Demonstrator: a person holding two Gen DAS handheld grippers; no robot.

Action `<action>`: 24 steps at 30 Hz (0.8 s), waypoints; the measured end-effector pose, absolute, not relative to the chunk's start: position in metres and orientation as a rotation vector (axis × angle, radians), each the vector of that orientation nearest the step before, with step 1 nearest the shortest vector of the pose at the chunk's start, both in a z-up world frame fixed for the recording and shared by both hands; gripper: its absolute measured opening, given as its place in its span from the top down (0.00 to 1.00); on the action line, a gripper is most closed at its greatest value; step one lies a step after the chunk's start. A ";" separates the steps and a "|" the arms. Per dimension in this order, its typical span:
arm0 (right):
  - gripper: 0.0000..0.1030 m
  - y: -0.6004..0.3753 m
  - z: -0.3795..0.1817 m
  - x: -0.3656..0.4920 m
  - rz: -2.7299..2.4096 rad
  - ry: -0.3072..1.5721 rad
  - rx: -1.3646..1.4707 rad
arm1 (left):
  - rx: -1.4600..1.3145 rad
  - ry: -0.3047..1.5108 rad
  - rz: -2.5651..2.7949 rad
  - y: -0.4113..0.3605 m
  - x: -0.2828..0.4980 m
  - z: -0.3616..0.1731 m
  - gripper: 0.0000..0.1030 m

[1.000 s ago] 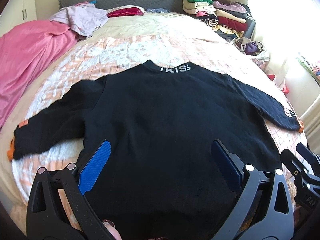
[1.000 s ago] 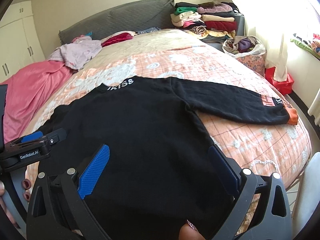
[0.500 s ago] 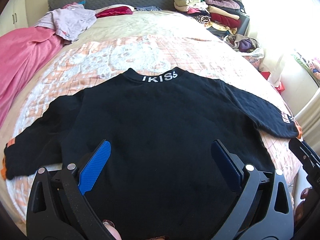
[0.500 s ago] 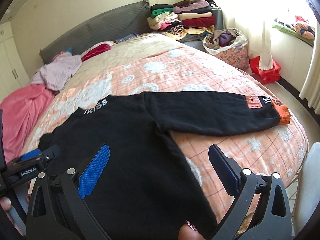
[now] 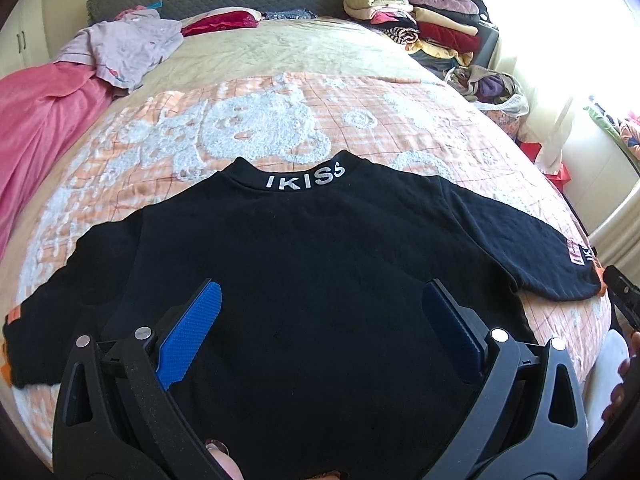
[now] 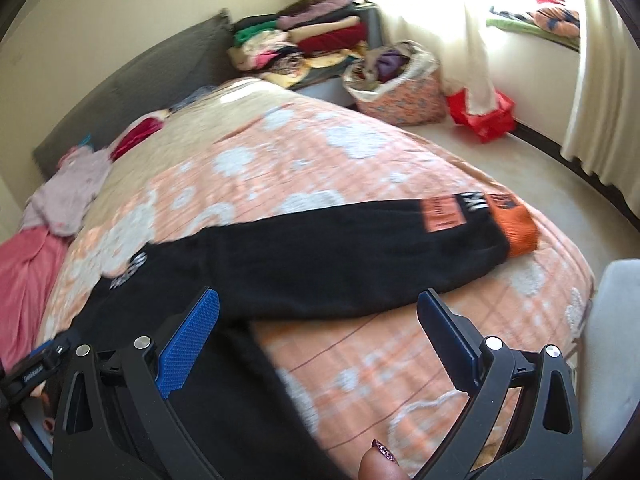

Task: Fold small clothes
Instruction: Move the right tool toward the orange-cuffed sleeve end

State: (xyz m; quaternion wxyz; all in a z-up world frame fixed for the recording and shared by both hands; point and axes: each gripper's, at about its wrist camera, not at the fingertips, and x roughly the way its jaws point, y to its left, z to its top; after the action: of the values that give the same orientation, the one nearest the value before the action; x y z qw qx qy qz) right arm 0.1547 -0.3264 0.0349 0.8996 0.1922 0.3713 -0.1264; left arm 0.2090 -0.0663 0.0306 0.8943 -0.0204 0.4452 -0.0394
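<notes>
Over the flat black sweater (image 5: pixel 320 280), both tongs gape, empty.

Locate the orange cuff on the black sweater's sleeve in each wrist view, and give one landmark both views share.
Left wrist view: only a sliver of the orange cuff shows, at the far right edge, at the tip of the sleeve.
Right wrist view: the cuff is in plain sight, right of centre, lying flat on the peach quilt.
Shared landmark: the stack of folded clothes beside the headboard.
</notes>
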 end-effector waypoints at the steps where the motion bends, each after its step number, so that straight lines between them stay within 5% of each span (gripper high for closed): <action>1: 0.04 -0.336 0.032 0.158 -0.280 0.772 0.410 | -0.041 0.925 -0.076 -0.067 0.212 0.030 0.08; 24: 0.04 -0.462 -0.052 0.189 -0.513 0.888 0.653 | -0.022 0.988 -0.079 -0.060 0.267 -0.006 0.08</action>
State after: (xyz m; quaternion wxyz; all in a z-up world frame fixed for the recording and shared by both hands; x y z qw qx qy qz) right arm 0.1890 -0.4617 -0.0522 0.8210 0.3067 0.4170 -0.2409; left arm 0.2674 -0.0602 -0.0057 0.8797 -0.0105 0.4740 -0.0378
